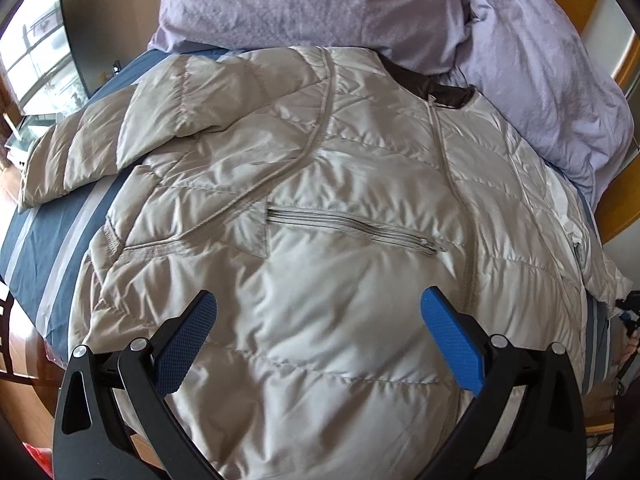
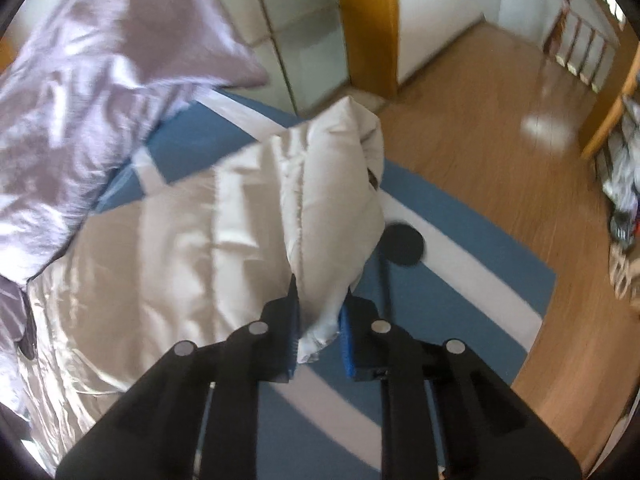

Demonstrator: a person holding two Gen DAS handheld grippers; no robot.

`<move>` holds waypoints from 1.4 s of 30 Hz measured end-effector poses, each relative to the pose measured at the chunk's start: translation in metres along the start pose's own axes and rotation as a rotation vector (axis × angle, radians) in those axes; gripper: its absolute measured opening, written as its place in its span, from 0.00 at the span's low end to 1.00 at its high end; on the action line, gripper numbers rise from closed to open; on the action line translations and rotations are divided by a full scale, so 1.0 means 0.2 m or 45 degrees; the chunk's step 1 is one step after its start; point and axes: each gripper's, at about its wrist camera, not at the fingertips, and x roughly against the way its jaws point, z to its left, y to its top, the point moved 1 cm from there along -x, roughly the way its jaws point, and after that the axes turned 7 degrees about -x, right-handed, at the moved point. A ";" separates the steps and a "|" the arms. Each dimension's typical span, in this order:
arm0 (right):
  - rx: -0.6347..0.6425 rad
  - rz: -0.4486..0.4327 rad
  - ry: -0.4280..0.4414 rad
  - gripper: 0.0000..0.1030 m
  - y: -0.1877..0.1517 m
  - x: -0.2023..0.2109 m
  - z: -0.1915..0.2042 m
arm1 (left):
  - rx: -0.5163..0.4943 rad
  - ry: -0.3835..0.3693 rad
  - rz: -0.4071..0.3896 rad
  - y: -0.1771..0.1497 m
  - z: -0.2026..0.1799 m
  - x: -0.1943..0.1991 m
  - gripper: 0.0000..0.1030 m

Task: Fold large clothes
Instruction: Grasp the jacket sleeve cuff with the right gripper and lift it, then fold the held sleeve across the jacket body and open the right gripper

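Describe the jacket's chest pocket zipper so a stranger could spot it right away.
On the blue striped bed lies a pale quilted jacket. Across its middle, above the open left gripper, runs a short grey pocket zipper, nearly level, unlike the long front zipper running lengthwise.

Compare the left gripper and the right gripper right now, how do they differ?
The left gripper is open, its blue pads spread wide; the right gripper is shut on a sleeve. The left holds nothing and hangs over the jacket body; the right lifts the sleeve over the striped bedsheet. Both have black fingers with blue pads.
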 end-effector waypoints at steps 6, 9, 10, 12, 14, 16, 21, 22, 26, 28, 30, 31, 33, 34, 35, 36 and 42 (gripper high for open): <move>0.231 -0.116 0.157 0.16 -0.03 0.22 0.45 | 0.025 0.011 -0.029 0.01 0.09 0.01 0.99; 0.360 -0.136 0.246 0.16 -0.15 0.30 0.73 | 0.030 0.021 -0.048 0.03 0.13 0.03 0.99; 0.389 -0.132 0.269 0.16 -0.17 0.31 0.79 | 0.033 0.025 -0.055 0.04 0.15 0.03 0.99; 0.492 -0.106 0.340 0.16 -0.30 0.34 1.00 | 0.037 0.030 -0.068 0.05 0.18 0.04 0.99; 0.573 -0.079 0.368 0.16 -0.40 0.33 1.15 | 0.040 0.030 -0.076 0.06 0.21 0.05 0.99; 0.661 -0.031 0.372 0.16 -0.56 0.31 1.31 | 0.036 0.035 -0.083 0.07 0.25 0.06 0.99; 0.821 0.084 0.417 0.16 -0.91 0.28 1.52 | 0.034 0.063 -0.097 0.10 0.35 0.07 0.99; 0.855 0.104 0.428 0.16 -1.00 0.29 1.57 | 0.039 0.068 -0.099 0.10 0.37 0.08 0.99; 0.953 0.190 0.483 0.16 -1.26 0.31 1.76 | 0.060 0.076 -0.108 0.11 0.44 0.09 0.99; 0.984 0.221 0.511 0.16 -1.37 0.33 1.83 | 0.073 0.075 -0.108 0.12 0.47 0.10 0.99; 1.024 0.232 0.521 0.16 -1.46 0.35 1.90 | 0.085 0.074 -0.106 0.12 0.50 0.10 0.99; 1.059 0.231 0.514 0.18 -1.52 0.36 1.92 | 0.089 0.073 -0.104 0.11 0.51 0.10 0.99; 1.108 0.251 0.496 0.29 -1.58 0.35 1.94 | 0.100 0.072 -0.098 0.11 0.53 0.09 0.99; 1.125 0.280 0.504 0.34 -1.60 0.34 1.94 | 0.104 0.073 -0.095 0.11 0.55 0.09 0.99; 1.135 0.296 0.521 0.37 -1.61 0.35 1.94 | 0.107 0.076 -0.093 0.11 0.56 0.09 0.99; 1.150 0.299 0.553 0.44 -1.61 0.38 1.93 | 0.111 0.081 -0.089 0.11 0.57 0.09 0.99; 1.020 0.089 0.596 0.50 -1.43 0.50 1.85 | 0.146 0.109 -0.078 0.13 0.68 0.06 0.99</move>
